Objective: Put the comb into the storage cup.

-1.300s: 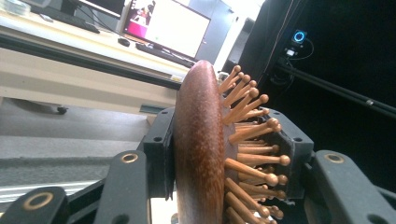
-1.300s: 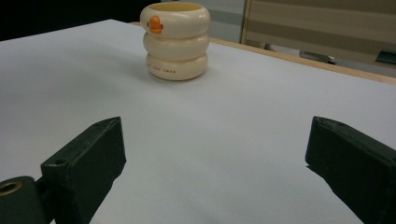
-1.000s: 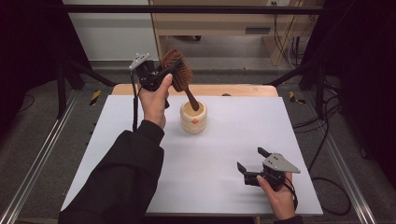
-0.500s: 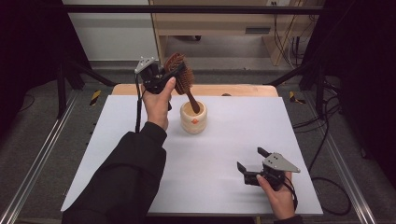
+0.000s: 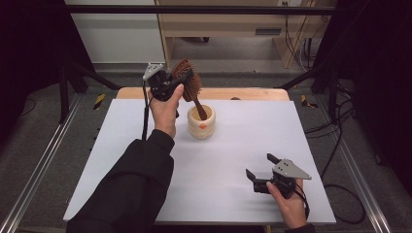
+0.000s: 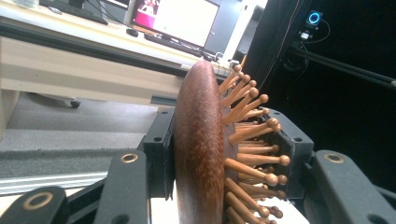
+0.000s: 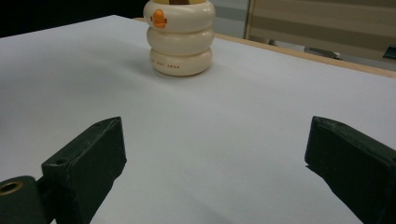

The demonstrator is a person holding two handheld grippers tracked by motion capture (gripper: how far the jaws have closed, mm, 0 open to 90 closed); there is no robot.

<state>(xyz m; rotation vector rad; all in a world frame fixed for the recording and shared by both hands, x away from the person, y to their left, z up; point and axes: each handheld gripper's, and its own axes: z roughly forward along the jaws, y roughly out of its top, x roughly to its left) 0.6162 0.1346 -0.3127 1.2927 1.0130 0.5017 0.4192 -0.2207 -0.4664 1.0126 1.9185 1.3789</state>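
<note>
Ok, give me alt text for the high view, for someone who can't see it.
The left gripper, held in a person's hand, clamps the head of a wooden hairbrush whose handle sits in a cream ribbed cup on a white table. The right gripper rests open near the table's front edge.

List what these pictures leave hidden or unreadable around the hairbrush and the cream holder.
- Handle tip of the hairbrush: high view, hidden inside the cream holder.
- Holder's rim and inside: right gripper view, cut off by the top edge.
- Small lettering on the holder: too small to read.
- Brush handle: left gripper view, cut off at the bottom edge between the left gripper jaws.
</note>
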